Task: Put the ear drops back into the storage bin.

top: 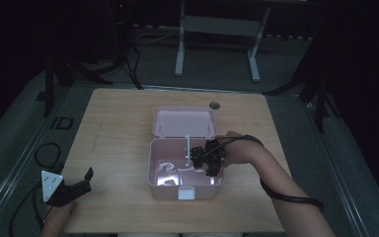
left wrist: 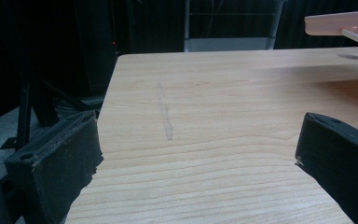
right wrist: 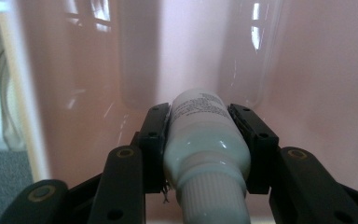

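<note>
1. Room's pretty dark, black all around the back and sides.
2. Grey carpet floor (top: 217,61) with loose cables (top: 131,57) trailing.
3. Light wood bench (top: 118,128) with a round grommet hole (top: 214,105).
4. White-legged table frame (top: 217,29) stands behind it.

1. My right gripper (right wrist: 205,140) clamps a white bottle (right wrist: 204,135) between both jaws.
2. The bottle's ribbed cap (right wrist: 212,200) faces the camera.
3. The pink box wall (right wrist: 307,70) lies behind.
</note>
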`<control>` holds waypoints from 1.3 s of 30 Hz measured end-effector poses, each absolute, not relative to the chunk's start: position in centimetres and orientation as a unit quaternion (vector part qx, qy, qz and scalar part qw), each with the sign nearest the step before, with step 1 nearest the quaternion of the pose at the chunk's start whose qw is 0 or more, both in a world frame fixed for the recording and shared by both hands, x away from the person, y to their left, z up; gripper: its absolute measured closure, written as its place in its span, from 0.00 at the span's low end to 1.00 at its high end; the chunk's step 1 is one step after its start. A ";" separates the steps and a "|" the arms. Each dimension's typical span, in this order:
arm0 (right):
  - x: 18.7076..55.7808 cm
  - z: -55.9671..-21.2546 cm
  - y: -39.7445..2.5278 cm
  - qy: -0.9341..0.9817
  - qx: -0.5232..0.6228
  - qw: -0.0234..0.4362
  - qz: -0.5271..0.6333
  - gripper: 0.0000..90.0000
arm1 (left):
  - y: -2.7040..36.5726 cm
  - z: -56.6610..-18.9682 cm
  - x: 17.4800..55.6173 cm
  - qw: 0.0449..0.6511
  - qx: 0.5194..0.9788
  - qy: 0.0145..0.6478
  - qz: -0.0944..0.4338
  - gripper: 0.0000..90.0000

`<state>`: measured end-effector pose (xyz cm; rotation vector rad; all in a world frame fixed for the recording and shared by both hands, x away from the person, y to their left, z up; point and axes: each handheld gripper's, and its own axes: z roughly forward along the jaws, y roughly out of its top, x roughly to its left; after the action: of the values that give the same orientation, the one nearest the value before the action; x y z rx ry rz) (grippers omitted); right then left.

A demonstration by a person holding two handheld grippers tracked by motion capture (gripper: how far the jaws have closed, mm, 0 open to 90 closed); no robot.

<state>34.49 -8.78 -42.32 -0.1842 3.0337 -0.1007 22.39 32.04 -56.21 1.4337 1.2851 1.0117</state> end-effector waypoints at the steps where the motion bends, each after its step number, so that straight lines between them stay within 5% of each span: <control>1: 34.5 -42.5 -8.7 0.996 -0.060 0.051 -0.031 0.66 | 32.0 -56.2 22.4 0.465 0.584 0.523 0.412 0.00; 39: 35.4 -49.0 -7.1 0.994 -0.048 0.032 -0.091 0.66 | 32.0 -56.2 22.4 0.465 0.584 0.523 0.412 0.00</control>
<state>35.42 -7.14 -48.97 -0.1475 3.0611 -0.2811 22.39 32.03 -56.21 1.4351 1.2840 1.0109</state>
